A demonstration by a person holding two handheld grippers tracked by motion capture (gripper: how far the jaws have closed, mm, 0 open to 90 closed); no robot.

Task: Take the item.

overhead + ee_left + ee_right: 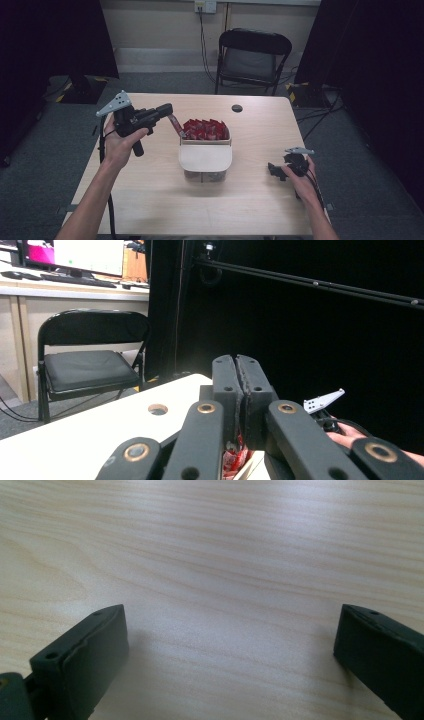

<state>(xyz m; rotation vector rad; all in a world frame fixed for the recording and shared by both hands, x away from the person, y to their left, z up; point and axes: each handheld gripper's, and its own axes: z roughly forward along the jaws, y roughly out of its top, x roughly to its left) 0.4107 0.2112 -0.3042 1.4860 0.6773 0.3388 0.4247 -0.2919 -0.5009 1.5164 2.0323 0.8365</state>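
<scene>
Packet (175, 125) hangs half hidden in left gripper's (167, 111) closed fingers.

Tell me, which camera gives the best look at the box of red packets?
The high view: the box of red packets sits whole at mid-table, beside the left gripper. The left gripper view catches just a red scrap below its jaws; the right gripper view faces bare table.

A red sachet (175, 124) is held up in the air, clamped between the closed jaws of the left gripper (170, 111), and hangs tilted just above the left rear corner of the box (205, 159). The box is seen at mid-table: a clear container with a pale lid drawn over its front part, and its open rear part is packed with upright red sachets (206, 129).
</scene>
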